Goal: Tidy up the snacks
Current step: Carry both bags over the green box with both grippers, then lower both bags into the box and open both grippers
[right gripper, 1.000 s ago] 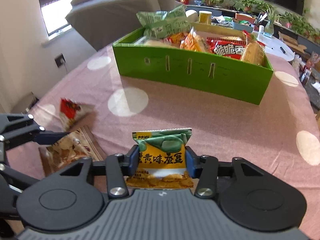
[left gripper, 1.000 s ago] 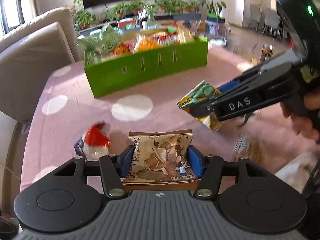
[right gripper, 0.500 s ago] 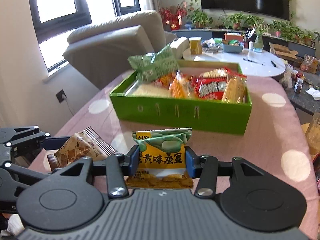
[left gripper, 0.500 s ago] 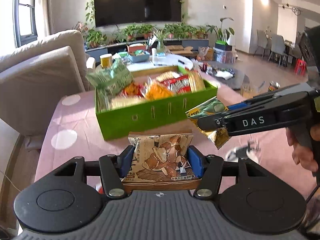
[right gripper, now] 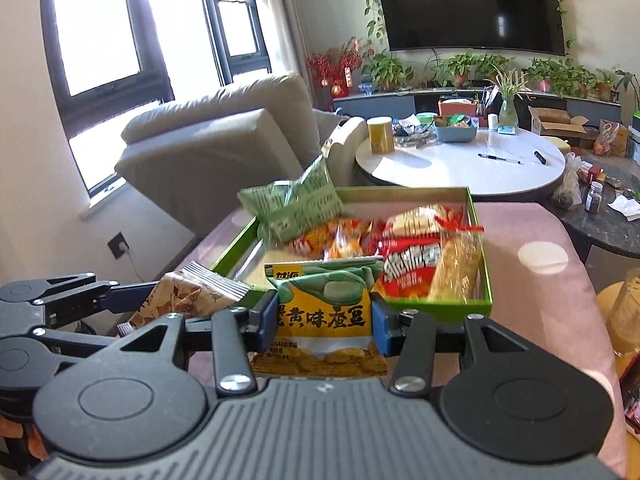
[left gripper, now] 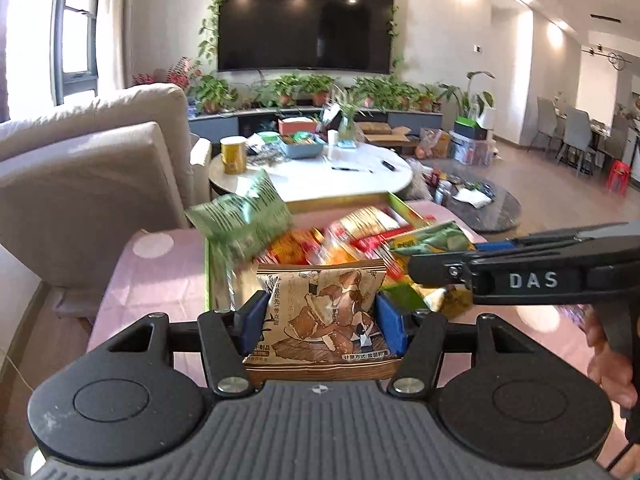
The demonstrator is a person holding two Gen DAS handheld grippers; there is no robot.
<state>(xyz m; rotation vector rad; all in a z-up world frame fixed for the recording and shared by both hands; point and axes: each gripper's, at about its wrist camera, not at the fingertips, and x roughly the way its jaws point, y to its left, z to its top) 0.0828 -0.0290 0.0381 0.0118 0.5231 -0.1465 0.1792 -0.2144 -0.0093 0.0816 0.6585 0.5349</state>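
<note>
My left gripper (left gripper: 320, 320) is shut on a brown snack packet (left gripper: 320, 312) and holds it up at the near edge of the green box (left gripper: 207, 272). My right gripper (right gripper: 323, 320) is shut on a yellow and green snack packet (right gripper: 324, 308), held just before the green box (right gripper: 486, 280). The box is full of packets: a green bag (right gripper: 292, 204) stands at its left, a red packet (right gripper: 412, 264) lies at the right. The right gripper with its packet shows in the left wrist view (left gripper: 436, 240). The left gripper's brown packet shows in the right wrist view (right gripper: 188, 296).
The box stands on a pink dotted tablecloth (right gripper: 532, 292). A beige sofa (right gripper: 208, 144) is behind left. A round white table (right gripper: 460, 164) with a yellow can (right gripper: 380, 134) stands beyond. A glass (right gripper: 624, 312) sits at the right edge.
Both grippers have risen and moved forward to the green box with their packets held. The red packet on the tablecloth has dropped out of view.
</note>
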